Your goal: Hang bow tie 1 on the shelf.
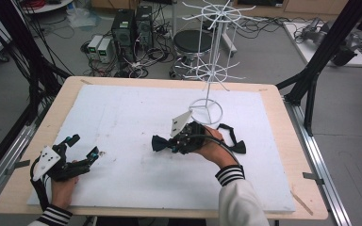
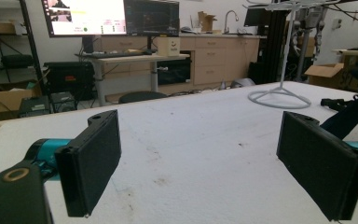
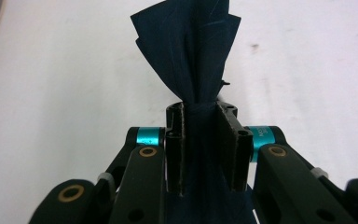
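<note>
A dark navy bow tie (image 3: 189, 60) is pinched at its knot between the two black jaws of my right gripper (image 3: 200, 109), with one wing fanning out past the fingertips. In the high view the right gripper (image 1: 169, 143) hovers mid-table, the bow tie (image 1: 160, 142) sticking out to its left and the strap (image 1: 231, 136) trailing to the right. My left gripper (image 1: 86, 147) rests at the table's near left with its jaws wide apart and nothing between them. Its black pads (image 2: 93, 163) frame bare white tabletop.
A white wire display stand (image 1: 207, 75) rises on a round base (image 1: 206, 111) just behind the right gripper. The white foam board (image 1: 122, 108) covers the wooden table (image 1: 283, 117). Black frame posts stand at both sides; computers and cables lie on the floor beyond.
</note>
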Available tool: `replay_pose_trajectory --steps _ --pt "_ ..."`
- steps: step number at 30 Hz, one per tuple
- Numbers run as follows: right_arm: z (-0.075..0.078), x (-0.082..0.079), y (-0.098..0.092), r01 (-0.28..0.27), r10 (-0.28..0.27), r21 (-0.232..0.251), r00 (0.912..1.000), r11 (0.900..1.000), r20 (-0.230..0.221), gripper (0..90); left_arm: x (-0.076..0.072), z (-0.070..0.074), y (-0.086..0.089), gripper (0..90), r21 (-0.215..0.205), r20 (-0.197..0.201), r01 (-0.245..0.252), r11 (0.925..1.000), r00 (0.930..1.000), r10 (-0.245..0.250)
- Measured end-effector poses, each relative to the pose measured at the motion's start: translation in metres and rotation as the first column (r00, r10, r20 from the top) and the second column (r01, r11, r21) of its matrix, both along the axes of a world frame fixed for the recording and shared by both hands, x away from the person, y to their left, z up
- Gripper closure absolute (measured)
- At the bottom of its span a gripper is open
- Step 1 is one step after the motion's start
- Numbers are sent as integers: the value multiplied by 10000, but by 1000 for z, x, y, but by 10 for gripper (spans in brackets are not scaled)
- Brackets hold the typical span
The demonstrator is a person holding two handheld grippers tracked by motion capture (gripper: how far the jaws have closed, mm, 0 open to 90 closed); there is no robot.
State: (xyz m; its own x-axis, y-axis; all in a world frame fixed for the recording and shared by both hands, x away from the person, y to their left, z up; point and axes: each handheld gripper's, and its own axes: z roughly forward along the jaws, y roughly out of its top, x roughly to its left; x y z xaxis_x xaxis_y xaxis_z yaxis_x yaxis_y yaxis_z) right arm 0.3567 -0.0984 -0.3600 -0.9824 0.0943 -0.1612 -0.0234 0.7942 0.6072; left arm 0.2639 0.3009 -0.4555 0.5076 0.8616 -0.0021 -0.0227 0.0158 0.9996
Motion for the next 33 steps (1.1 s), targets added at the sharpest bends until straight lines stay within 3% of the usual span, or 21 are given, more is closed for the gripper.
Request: replay_pose_trajectory --steps 8,19,23,33 --pt "15 -1 -11 894 -953 982 9938 9911 573 744 0 0 0 142 11 1 -4 10000 10000 4" --pt "26 -2 -24 1663 -1835 1611 9781 9728 983 743 0 0 0 142 3 3 -6 10000 10000 6" --pt "31 -4 -30 1991 -2230 1856 9677 9622 1179 743 0 0 0 142 13 4 -5 10000 10000 5" --pt "44 -6 -50 2763 -3195 2810 9398 9191 1209 744 0 0 0 142 -10 6 -14 10000 10000 14"
